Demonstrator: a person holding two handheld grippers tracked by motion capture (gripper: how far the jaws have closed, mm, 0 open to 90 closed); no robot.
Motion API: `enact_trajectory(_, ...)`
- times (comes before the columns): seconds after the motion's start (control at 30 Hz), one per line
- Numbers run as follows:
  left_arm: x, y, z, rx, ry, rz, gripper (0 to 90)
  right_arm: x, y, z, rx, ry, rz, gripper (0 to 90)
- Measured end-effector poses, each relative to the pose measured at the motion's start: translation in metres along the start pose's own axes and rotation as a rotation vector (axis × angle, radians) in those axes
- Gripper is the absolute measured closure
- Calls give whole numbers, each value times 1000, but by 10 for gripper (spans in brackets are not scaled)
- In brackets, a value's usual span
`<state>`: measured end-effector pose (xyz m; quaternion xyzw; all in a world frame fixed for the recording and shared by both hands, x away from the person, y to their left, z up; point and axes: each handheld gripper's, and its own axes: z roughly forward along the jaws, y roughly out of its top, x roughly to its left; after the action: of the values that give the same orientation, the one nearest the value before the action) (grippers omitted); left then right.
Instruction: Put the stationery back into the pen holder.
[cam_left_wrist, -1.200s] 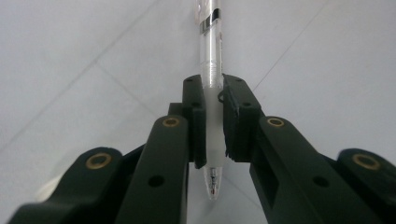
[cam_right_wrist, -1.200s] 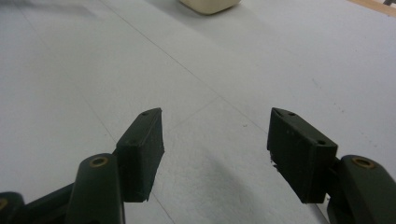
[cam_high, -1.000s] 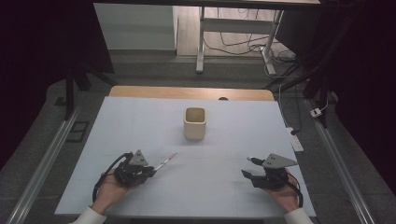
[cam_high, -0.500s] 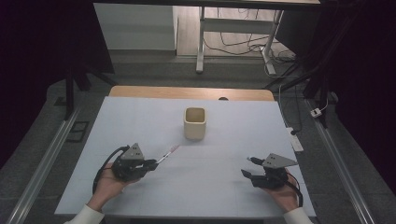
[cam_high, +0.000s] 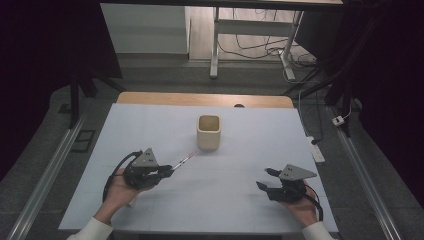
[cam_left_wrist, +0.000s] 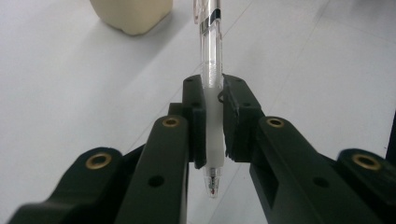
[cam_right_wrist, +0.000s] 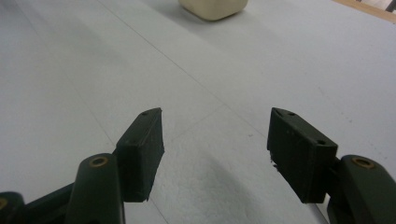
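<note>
Near the worktop's front-left corner, the left gripper (cam_high: 167, 170) has its jaws clamped on a clear pen (cam_left_wrist: 211, 88) by its white grip, writing tip toward the hand and the far end aimed at the cream cup (cam_high: 208, 132) mid-worktop, probably for dropping in. That far end runs off the left gripper view's top (its cap end unreadable). Front-right, the right gripper (cam_right_wrist: 215, 140) rests wide apart, holding nothing.

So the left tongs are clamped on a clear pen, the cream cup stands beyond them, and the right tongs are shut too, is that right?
Not quite: the right tongs are open and empty, jaws wide apart in the right gripper view. The left tongs do clamp the clear pen, with the cream cup beyond them.
</note>
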<state>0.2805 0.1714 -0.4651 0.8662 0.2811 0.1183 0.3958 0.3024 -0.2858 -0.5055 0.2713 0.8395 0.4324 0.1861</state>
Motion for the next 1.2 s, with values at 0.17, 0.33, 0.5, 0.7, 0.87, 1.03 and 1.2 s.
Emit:
enact_trajectory(0.17, 1, 9, 1, -14, -6, 18, 793, 2, 2, 2, -12, 5, -3, 355)
enact_trajectory(0.33, -2, 15, 6, -17, -25, 45, 793, 4, 3, 4, -10, 10, -13, 355)
enact_trajectory(0.5, -6, 20, 11, -17, -41, 67, 794, 5, 4, 5, -10, 9, -18, 353)
enact_trajectory(0.7, -11, 25, 15, -16, -56, 93, 793, 7, 6, 5, -23, 9, -26, 353)
enact_trajectory(0.87, -14, 32, 22, -8, -69, 110, 793, 8, 7, 5, -25, 8, -40, 350)
enact_trajectory(1.03, -17, 37, 30, 2, -82, 125, 793, 11, 10, 5, -33, 15, -40, 348)
enact_trajectory(1.2, -21, 42, 38, 16, -96, 138, 793, 14, 13, 5, -37, 20, -49, 344)
